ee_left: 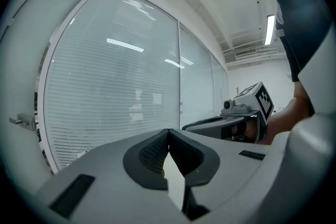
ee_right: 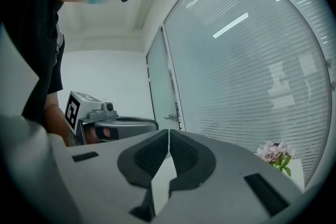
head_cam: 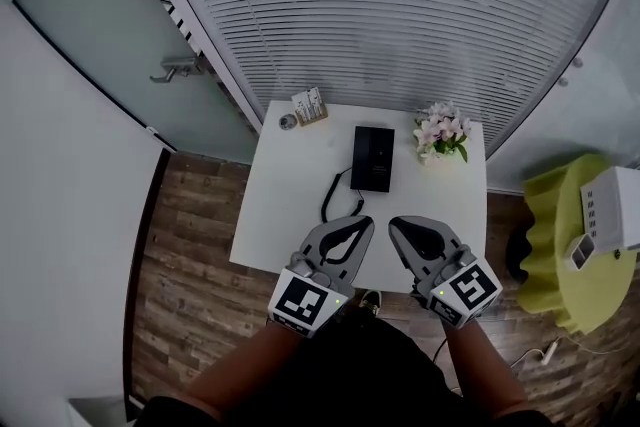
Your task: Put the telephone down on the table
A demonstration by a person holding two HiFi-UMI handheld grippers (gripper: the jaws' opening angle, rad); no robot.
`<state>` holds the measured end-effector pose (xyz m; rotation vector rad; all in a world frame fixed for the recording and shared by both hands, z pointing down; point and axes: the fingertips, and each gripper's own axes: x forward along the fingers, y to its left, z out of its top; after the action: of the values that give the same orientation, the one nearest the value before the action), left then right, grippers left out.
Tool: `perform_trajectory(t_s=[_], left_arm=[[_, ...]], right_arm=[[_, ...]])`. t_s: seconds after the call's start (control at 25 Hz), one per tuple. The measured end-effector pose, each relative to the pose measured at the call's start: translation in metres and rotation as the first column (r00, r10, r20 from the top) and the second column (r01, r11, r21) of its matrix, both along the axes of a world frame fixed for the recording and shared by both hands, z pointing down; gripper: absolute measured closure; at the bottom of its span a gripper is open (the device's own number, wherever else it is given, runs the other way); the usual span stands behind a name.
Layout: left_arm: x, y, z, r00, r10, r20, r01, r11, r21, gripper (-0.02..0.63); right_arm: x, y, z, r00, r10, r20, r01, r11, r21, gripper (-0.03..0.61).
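A black telephone (head_cam: pixel 373 158) lies flat on the small white table (head_cam: pixel 290 215), near its far middle, with its black cord (head_cam: pixel 336 196) curling toward the front. My left gripper (head_cam: pixel 365 220) hovers over the table's front edge, shut and empty. My right gripper (head_cam: pixel 394 222) sits beside it, also shut with nothing between the pads. In the left gripper view the jaws (ee_left: pixel 168 134) meet tip to tip, and the right gripper view shows its jaws (ee_right: pixel 168 132) closed the same way. Both point toward the phone, well short of it.
A pot of pink flowers (head_cam: pixel 442 133) stands at the table's far right, also in the right gripper view (ee_right: pixel 274 153). A small holder (head_cam: pixel 309 106) and a round object (head_cam: pixel 288 121) sit at the far left. A yellow-green stool (head_cam: pixel 580 245) with white boxes stands right. Glass wall with blinds behind.
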<state>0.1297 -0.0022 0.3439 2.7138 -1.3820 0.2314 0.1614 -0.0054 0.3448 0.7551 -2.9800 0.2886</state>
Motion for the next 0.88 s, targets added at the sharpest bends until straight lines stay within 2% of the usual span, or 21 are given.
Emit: perform_trajectory(t_s=[0.16,0.36,0.56,0.88], left_arm=[[0.005,-0.006,0.007,1.000,-0.015,-0.007,0.015,1.000,-0.021,0.604],[-0.003,-0.025,0.009,0.998,-0.012,0.054,0.013,1.000,-0.018,0.604],[-0.015,-0.048,0.022,1.000,0.014,0.022,-0.013,0.999,-0.038,0.604],[-0.039,-0.092,0.038,0.995,0.094,0.013,-0.093,0.994,-0.063,0.604]], right_arm=[[0.004,-0.012,0.002,1.000,-0.015,0.012,0.015,1.000,-0.009,0.554],[-0.005,-0.030,0.013,1.000,-0.014,0.011,0.014,0.999,-0.037,0.554],[-0.021,-0.046,0.014,0.999,0.001,-0.044,-0.001,1.000,0.000,0.554],[-0.044,-0.085,0.029,0.989,0.101,-0.107,-0.102,0.995,-0.007,0.554]])
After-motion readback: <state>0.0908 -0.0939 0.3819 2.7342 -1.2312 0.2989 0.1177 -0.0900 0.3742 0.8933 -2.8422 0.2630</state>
